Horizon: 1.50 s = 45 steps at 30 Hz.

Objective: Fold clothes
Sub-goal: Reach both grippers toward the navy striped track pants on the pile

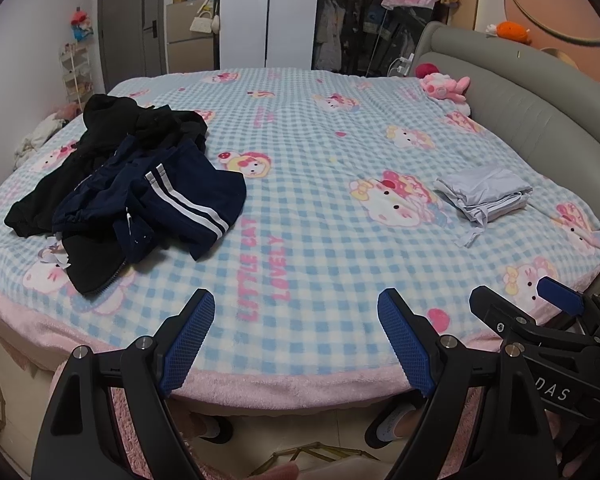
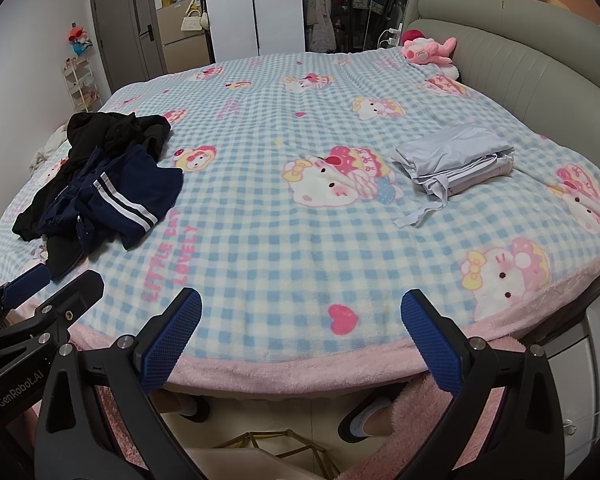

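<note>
Left wrist view
Left gripper: fingers spread wide with nothing between them, held over the near pink edge of the bed.
Blue pads: textured, facing each other across the gap.
Right gripper: seen from the side at the right; whether its fingers are spread cannot be told here.
Blanket: blue and white check with pink cartoon cats, covering the whole bed.
Pile of dark clothes: unfolded, on the left part of the blanket; a navy garment with white stripes lies on top of black garments.
Folded pale garment: on the right part of the blanket, near the grey headboard, a loose strap trailing toward the near side; well apart from the dark pile.
Pink plush toy: far right, beside the headboard.

Right wrist view
Right gripper: fingers spread wide, empty, over the near edge of the bed.
Left gripper: at the left edge, seen from the side, near the closest corner of the dark pile.
Pile of dark clothes: left, crumpled.
Folded pale garment: right, lying flat, not touched by either gripper.
Feet: the person's slippered feet show on the floor under the near bed edge.
Wardrobe: far wall, glass doors with hanging clothes.
</note>
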Tool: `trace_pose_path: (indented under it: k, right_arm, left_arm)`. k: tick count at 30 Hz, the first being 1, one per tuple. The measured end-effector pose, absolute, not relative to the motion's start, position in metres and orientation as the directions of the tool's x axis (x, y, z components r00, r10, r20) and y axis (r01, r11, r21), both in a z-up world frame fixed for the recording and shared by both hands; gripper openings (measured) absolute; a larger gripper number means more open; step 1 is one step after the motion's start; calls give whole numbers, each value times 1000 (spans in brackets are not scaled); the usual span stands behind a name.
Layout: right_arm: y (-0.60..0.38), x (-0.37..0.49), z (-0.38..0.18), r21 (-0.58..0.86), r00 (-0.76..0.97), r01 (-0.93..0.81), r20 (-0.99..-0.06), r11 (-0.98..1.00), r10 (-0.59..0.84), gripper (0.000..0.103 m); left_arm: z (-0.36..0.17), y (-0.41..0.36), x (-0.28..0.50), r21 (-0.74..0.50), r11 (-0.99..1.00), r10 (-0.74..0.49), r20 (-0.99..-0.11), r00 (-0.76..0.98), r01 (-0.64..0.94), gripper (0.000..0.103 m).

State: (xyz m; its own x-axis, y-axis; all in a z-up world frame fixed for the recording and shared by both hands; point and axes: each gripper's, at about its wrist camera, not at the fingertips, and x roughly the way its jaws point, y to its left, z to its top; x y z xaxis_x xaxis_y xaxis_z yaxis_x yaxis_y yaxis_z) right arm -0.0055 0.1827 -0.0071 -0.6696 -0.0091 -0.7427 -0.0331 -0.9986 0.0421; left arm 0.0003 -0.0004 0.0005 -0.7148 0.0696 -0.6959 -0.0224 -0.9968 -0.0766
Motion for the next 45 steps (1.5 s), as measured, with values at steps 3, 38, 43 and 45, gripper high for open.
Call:
trace_pose_path:
  k: [3,38,43,45]
  right_arm:
    - [185,-7,-7,60,-669,-28,-742,-998,-25,101]
    - [-50,-199,-141,-39,-509,518,-817,-854,-272,90]
    - [-48,-219,-158,10,-484,498,-826,-867,-287,84]
    - [-47,-223,-160,39,-466,496,-831,-868,-304,65]
  left_arm:
    - [4,-3,2,-100,-994,94,-690,-717,-34,86]
    - [-135,-187,-179,-475,-850,282,-775,-565,227,58]
    - [-152,-169,-216,-449,-871,286,-795,-536,202,50]
    - [-151,-159,-221,-421,-889,269,-799,-539,181,33]
